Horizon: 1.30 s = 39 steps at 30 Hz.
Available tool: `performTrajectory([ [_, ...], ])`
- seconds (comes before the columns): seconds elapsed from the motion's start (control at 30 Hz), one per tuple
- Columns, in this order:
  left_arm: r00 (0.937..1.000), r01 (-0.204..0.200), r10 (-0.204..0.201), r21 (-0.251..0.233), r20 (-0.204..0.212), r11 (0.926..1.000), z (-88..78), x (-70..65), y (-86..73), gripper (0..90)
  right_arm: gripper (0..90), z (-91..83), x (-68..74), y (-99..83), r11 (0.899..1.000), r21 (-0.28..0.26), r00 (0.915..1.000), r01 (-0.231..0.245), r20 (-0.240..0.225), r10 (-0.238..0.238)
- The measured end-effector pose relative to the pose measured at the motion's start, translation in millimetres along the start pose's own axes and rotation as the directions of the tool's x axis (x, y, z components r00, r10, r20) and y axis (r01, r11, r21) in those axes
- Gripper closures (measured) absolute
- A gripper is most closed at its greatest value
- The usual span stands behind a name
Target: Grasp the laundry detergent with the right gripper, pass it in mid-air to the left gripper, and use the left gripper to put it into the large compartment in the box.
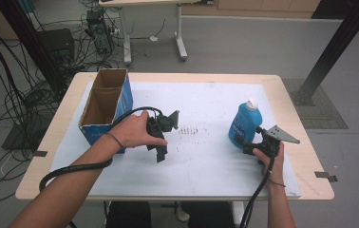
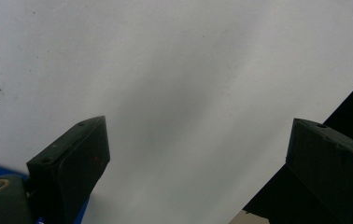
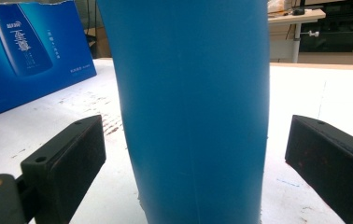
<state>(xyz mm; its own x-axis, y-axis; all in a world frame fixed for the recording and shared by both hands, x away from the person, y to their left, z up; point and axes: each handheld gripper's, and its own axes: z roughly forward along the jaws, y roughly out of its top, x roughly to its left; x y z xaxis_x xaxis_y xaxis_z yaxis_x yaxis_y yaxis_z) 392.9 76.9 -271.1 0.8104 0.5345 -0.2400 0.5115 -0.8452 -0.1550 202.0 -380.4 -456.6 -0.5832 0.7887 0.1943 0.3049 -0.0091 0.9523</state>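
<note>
The bottle (image 3: 191,112) stands upright between the jaws of your right tool (image 3: 193,163), which are spread wide with a gap on either side, so nothing pinches it yet. It sits toward the right of the white-covered surface (image 1: 201,97). If you close off-centre, one jaw meets it first and could tip or shove the bottle; the smooth curved wall could also slip out of a low grip. Your left tool (image 2: 198,158) hovers spread and empty over bare white cover. The high view shows the white cap (image 1: 251,103) and the open box (image 1: 106,107) well to the left; the right gripper view shows how the jaws stand clear of the bottle.
</note>
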Motion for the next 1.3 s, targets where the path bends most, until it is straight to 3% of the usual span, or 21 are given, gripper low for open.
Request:
performTrajectory([
  [1.3, 0.9999, 0.000, 0.000, -0.005, 0.011, 1.0000, 2.4, 2.5, -0.7, 6.7, 5.0, 3.0, 0.7, 1.4, 1.000, 0.006, 1.0000, 0.009, 0.004, -0.009],
])
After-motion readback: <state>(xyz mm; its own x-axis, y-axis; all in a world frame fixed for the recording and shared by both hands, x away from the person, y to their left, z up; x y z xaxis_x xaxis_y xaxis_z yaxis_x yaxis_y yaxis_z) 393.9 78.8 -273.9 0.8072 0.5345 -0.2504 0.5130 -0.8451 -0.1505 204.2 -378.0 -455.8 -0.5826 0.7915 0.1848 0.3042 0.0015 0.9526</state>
